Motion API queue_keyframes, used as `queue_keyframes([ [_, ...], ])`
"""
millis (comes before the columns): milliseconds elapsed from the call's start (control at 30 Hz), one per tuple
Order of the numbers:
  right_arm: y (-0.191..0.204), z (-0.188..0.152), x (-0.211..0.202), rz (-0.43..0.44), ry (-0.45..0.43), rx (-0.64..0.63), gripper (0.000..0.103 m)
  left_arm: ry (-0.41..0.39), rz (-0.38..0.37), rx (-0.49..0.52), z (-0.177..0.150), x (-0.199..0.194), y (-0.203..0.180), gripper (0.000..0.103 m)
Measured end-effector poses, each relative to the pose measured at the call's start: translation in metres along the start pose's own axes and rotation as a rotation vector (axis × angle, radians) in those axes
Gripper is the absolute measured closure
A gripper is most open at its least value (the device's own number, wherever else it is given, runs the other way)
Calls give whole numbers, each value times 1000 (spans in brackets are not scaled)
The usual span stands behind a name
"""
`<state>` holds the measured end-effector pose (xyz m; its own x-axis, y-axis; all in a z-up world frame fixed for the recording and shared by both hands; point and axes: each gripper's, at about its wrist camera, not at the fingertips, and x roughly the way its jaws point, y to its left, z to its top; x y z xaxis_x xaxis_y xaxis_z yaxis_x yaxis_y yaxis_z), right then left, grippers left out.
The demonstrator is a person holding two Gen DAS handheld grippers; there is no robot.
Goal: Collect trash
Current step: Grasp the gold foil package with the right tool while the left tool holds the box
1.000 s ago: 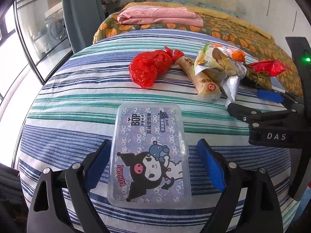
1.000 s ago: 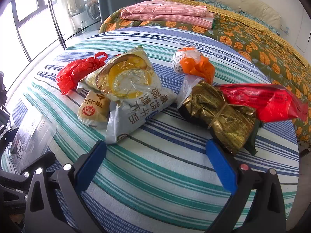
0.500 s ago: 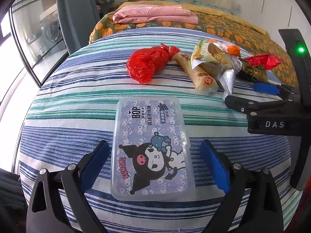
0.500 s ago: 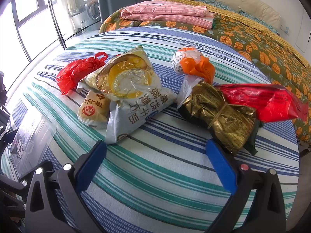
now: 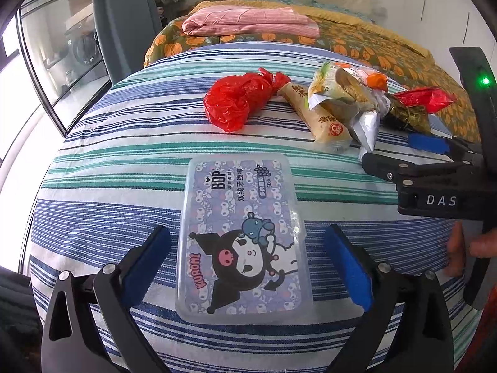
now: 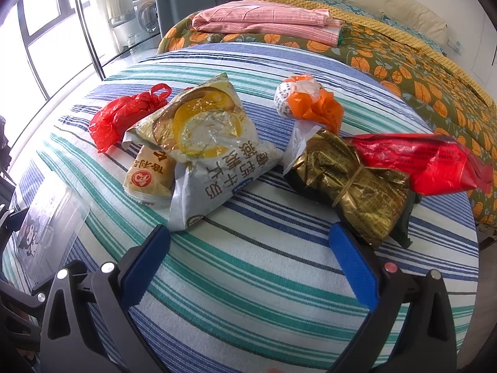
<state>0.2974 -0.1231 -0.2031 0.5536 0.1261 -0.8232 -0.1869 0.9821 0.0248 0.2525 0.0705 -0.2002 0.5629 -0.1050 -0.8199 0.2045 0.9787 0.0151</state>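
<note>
A clear plastic box with a Kuromi cartoon label [image 5: 242, 236] lies flat on the striped cloth. My left gripper [image 5: 248, 264] is open, its blue pads on either side of the box, not touching. Trash lies beyond: a crumpled red plastic bag [image 5: 239, 99], a beige snack wrapper [image 5: 323, 118] and a yellow-grey chip bag [image 6: 205, 152]. My right gripper [image 6: 248, 261] is open and empty, in front of the chip bag and a gold foil wrapper [image 6: 351, 180]. A red wrapper [image 6: 416, 158] and an orange-white wad [image 6: 307, 102] lie further back.
The striped cloth [image 6: 254, 279] covers a round surface whose edge drops off at left and front. A bed with an orange-patterned cover [image 6: 403, 62] and folded pink fabric [image 6: 264, 21] stands behind. Glass doors [image 5: 46, 62] are at left. The right gripper's body [image 5: 435, 180] shows at right.
My left gripper has drawn back a little from the box and tilted slightly. The right gripper has barely moved.
</note>
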Motion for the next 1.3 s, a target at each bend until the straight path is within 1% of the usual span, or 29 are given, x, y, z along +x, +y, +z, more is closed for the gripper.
queue_keyframes([
  [100,-5,-7,-7,38,23,-55,5,0,-1,-1,0,0,0,6],
  [133,-12,-13,-12,31,23,-60,5,0,-2,0,0,0,0,6],
  [233,-43,-32,-29,-11,-7,-3,5,0,-5,0,0,0,0,6],
  [267,-52,-35,-31,-12,-6,21,5,0,-5,0,0,0,1,6],
  [300,-61,-37,-33,7,-6,53,6,0,-5,0,0,0,1,6],
  [333,-66,-36,-35,31,-13,73,10,0,-5,0,0,0,1,6],
  [367,-68,-34,-36,55,-19,82,12,0,-5,0,0,0,1,6],
  [400,-66,-30,-38,81,-26,77,18,0,-5,0,0,0,1,6],
  [433,-63,-26,-39,89,-34,71,22,0,-5,0,0,0,1,6],
  [467,-60,-21,-40,80,-40,72,22,0,-5,0,0,0,1,6],
  [500,-60,-18,-39,63,-37,97,22,0,-5,0,0,0,1,6],
  [533,-62,-15,-40,63,-36,158,21,0,-5,0,0,0,1,6],
  [567,-65,-13,-42,86,-48,220,20,0,-5,0,0,0,1,6],
  [600,-68,-11,-43,92,-56,263,14,0,-5,0,0,0,1,6],
  [633,-71,-10,-45,83,-69,323,12,0,-5,0,0,0,1,6],
  [667,-73,-9,-46,84,-84,368,12,0,-5,0,0,0,1,6],
  [800,-75,11,-30,99,-82,492,11,0,-6,0,0,0,1,6],
  [867,-69,25,-22,43,-88,471,11,0,-6,0,0,0,1,6],
  [933,-62,31,-16,10,-79,438,12,0,-6,0,0,0,1,6],
  [967,-58,32,-15,-25,-71,407,12,0,-6,0,0,0,1,6],
  [1000,-55,27,-17,-46,-71,385,16,0,-6,0,0,0,1,6],
  [1033,-54,23,-19,-66,-70,365,24,0,-6,0,0,0,1,6],
  [1067,-53,17,-22,-91,-69,339,29,0,-6,0,0,0,1,6],
  [1100,-56,12,-23,-103,-74,322,40,0,-6,0,0,0,1,6],
  [1133,-58,6,-27,-112,-79,304,48,0,-6,0,0,0,1,5],
  [1167,-60,2,-29,-106,-81,292,50,0,-6,0,0,0,0,6],
  [1233,-61,-6,-37,-65,-81,256,58,0,-6,0,0,0,0,6],
  [1267,-60,-11,-43,-54,-81,218,59,0,-6,0,0,0,0,5],
  [1300,-58,-16,-48,-36,-73,185,61,0,-8,-1,0,0,0,5],
])
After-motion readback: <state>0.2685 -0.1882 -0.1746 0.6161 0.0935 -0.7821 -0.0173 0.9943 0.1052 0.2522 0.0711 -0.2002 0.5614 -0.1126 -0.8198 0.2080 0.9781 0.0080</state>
